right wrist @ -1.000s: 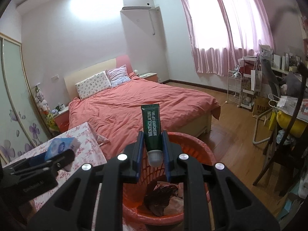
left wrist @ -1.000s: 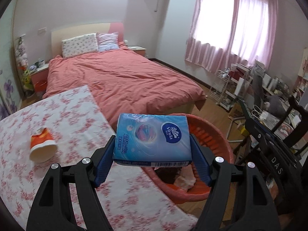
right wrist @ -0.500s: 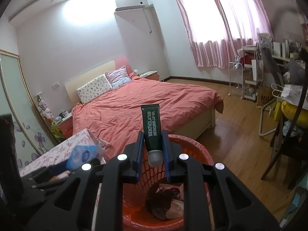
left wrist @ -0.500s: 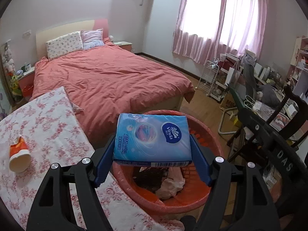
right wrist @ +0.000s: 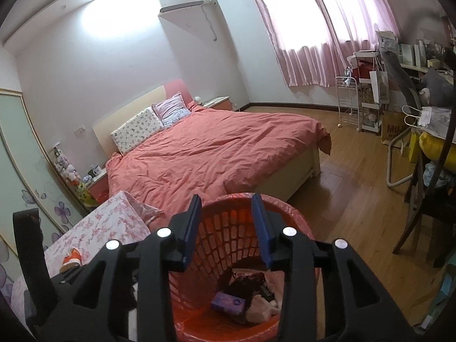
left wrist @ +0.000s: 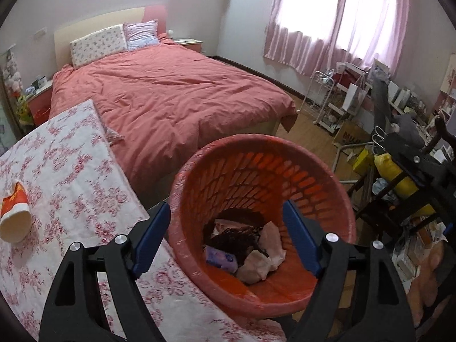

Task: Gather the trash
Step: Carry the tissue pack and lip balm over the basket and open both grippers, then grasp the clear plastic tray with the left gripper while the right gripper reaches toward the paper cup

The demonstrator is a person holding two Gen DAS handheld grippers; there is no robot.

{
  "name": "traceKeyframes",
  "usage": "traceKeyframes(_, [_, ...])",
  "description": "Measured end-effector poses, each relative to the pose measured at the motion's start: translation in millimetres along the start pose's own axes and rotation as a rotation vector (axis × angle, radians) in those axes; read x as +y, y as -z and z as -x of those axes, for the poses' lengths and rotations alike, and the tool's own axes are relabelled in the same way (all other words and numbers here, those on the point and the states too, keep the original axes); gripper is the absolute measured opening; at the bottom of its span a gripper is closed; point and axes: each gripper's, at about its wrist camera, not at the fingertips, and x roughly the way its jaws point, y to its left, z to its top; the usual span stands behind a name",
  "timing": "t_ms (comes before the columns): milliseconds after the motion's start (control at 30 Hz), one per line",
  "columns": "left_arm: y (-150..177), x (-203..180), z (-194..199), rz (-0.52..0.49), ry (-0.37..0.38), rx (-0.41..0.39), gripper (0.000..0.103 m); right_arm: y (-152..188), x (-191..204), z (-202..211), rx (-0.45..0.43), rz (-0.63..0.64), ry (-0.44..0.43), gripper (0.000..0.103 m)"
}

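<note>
An orange mesh basket (left wrist: 256, 139) stands beside the floral-cloth table (left wrist: 71, 171), with crumpled trash inside. A blue tissue pack (left wrist: 221, 258) lies among that trash, also visible in the right wrist view (right wrist: 228, 303). My left gripper (left wrist: 225, 208) hangs over the basket, its jaws opening with nothing between them. My right gripper (right wrist: 226, 199) is above the basket rim (right wrist: 287, 208), its jaws also opening and empty. The green tube is not plainly visible. A red-and-white paper cup (left wrist: 14, 216) lies on its side on the table (right wrist: 114, 222).
A bed with a coral duvet (left wrist: 171, 99) fills the room behind the basket. Dark chairs and a cluttered desk (left wrist: 404, 148) crowd the right side. Wood floor (right wrist: 356, 199) lies between bed and desk, with a white wire rack (right wrist: 347, 102) near the curtains.
Both grippers opened over the basket. The tissue pack left the left jaws and now lies in the basket. The green tube left the right jaws. Both views moved closer to the basket.
</note>
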Motion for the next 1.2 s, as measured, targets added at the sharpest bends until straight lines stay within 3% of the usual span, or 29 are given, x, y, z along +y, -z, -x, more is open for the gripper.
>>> traceKeyframes(467, [18.1,73.6,36.9,0.055,-0.181,-0.023,0.080,12.9,55.9,2.4,0.022,0.142,-0.023,0.051])
traceKeyframes(933, [59.1,239.6,101.2,0.289,-0.474,-0.058,0.088,76.7,176.1,-24.2,0.176,0.327,-0.170,0.062])
traceKeyframes(1200, [64.6,292.8,92.0,0.384,-0.481,-0.031,0.090,120.9,231.2,-47.1,0.271,0.410,-0.217,0.063])
